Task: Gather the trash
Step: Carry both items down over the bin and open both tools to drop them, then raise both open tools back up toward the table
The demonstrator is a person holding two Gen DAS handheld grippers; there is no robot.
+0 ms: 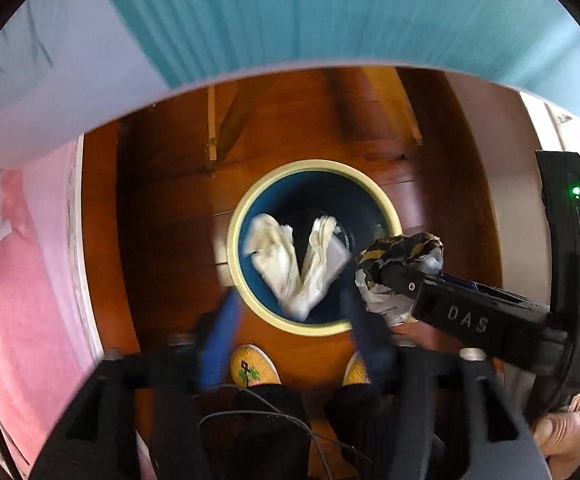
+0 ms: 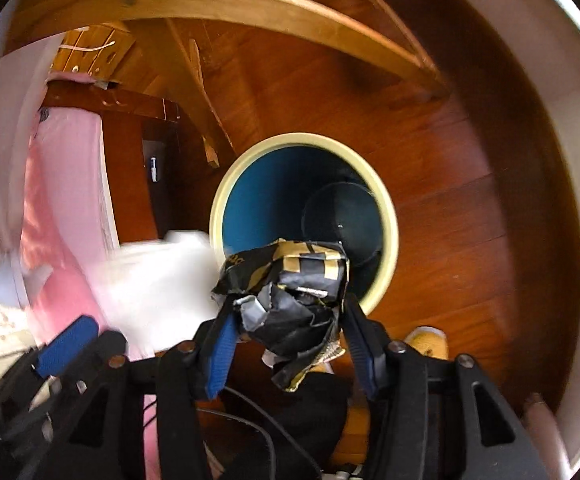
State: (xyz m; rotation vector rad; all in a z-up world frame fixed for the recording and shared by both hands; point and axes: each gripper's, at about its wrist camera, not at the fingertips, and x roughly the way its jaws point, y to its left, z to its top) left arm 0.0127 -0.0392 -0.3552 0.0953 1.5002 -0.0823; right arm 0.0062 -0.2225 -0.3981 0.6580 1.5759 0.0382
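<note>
A round bin with a cream rim (image 1: 313,165) and a blue inside stands on the wooden floor right under me. A crumpled white paper (image 1: 290,264) hangs loose over its mouth, blurred, touching neither finger of my open left gripper (image 1: 290,300). From the right comes my right gripper (image 1: 385,280), shut on a crumpled black-and-gold wrapper (image 1: 405,250) at the bin's right rim. In the right wrist view the wrapper (image 2: 290,280) sits pinched in the right gripper (image 2: 290,312), just before the bin rim (image 2: 301,138). The white paper (image 2: 162,276) blurs past on the left.
Yellow shoes (image 1: 254,368) stand close to the bin's near side. Light wooden furniture legs (image 1: 212,128) rise behind the bin. A teal surface (image 1: 329,12) overhangs at the top, and pink cloth (image 1: 18,280) hangs at the left. A hand (image 1: 569,432) grips the right tool.
</note>
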